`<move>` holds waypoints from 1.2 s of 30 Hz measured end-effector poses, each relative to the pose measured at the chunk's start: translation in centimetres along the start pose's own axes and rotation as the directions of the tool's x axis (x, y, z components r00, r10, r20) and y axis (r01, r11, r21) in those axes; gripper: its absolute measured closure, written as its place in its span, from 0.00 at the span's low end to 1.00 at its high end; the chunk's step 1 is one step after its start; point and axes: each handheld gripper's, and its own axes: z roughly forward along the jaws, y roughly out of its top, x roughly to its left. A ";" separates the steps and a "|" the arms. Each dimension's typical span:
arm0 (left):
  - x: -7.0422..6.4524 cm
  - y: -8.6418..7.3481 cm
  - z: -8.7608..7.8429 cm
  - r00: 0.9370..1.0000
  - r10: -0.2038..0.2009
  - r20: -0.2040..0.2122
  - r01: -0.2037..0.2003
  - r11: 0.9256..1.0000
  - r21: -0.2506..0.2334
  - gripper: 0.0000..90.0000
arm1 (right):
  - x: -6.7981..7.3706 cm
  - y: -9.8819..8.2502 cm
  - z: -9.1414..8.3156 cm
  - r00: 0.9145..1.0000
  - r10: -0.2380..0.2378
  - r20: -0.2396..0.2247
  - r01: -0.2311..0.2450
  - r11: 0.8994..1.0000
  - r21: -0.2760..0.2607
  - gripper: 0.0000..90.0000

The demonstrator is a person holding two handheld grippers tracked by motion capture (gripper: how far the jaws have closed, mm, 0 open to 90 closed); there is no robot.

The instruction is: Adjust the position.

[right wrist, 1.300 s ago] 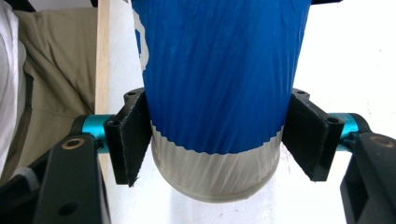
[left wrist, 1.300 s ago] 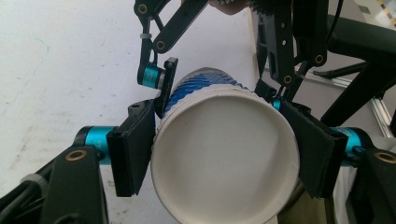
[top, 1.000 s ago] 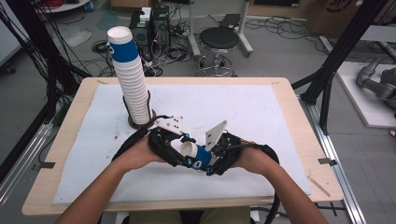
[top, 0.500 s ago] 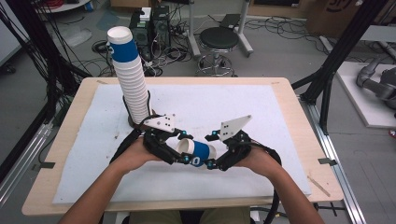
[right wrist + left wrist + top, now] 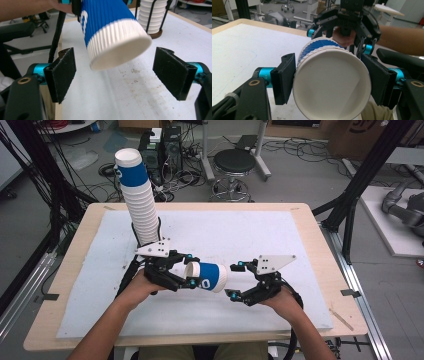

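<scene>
While our left gripper [image 5: 192, 272] squeezes the cup [image 5: 207, 276] near its rim, the cup lies sideways. Its bottom points at our right gripper [image 5: 234, 279], wide open and holding nothing, just beside the cup.

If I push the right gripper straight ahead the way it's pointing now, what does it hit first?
Most likely the base of the blue and white paper cup, which the left gripper holds on its side. The right gripper has its jaws open, and the cup's base sits just ahead between them, though depth is hard to judge.
</scene>
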 end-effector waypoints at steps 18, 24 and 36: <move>-0.4 -0.1 0.6 0.999 0.018 0.039 -0.016 0.999 -0.037 0.34 | 0.2 -2.2 0.6 0.996 0.081 -0.029 -0.083 0.992 -0.096 0.21; -0.5 -0.1 1.4 0.997 0.006 0.072 -0.002 0.998 -0.061 0.34 | 0.0 -2.2 0.7 0.992 0.113 -0.061 -0.121 0.982 -0.145 0.21; -0.7 -0.1 2.6 0.993 0.003 0.117 0.007 0.996 -0.085 0.34 | -0.1 -2.1 1.3 0.983 0.123 -0.139 -0.146 0.974 -0.171 0.18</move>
